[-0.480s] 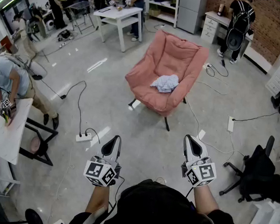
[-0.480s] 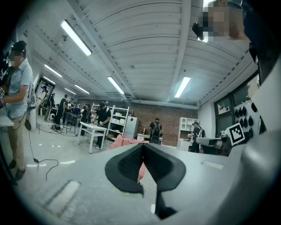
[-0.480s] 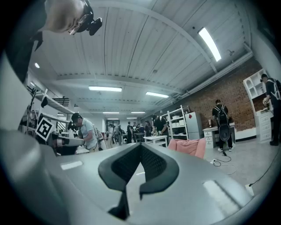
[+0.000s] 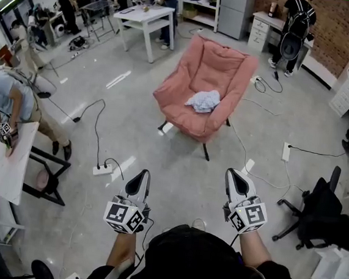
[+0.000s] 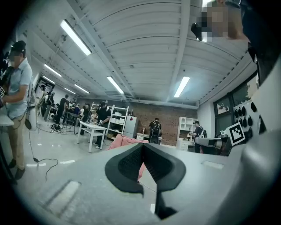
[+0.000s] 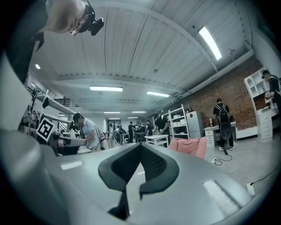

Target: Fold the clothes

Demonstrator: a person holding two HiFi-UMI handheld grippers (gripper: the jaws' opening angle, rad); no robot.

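Head view: chair [image 4: 217, 69] and cloth [image 4: 203, 100] now slightly higher and further left in frame; right gripper [image 4: 235, 175] shifted slightly up-left too

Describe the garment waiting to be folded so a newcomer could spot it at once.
Find the pink chair standing alone on the grey floor. On its seat lies a small crumpled cloth. It is the only loose fabric there, whitish against the pink cushion.
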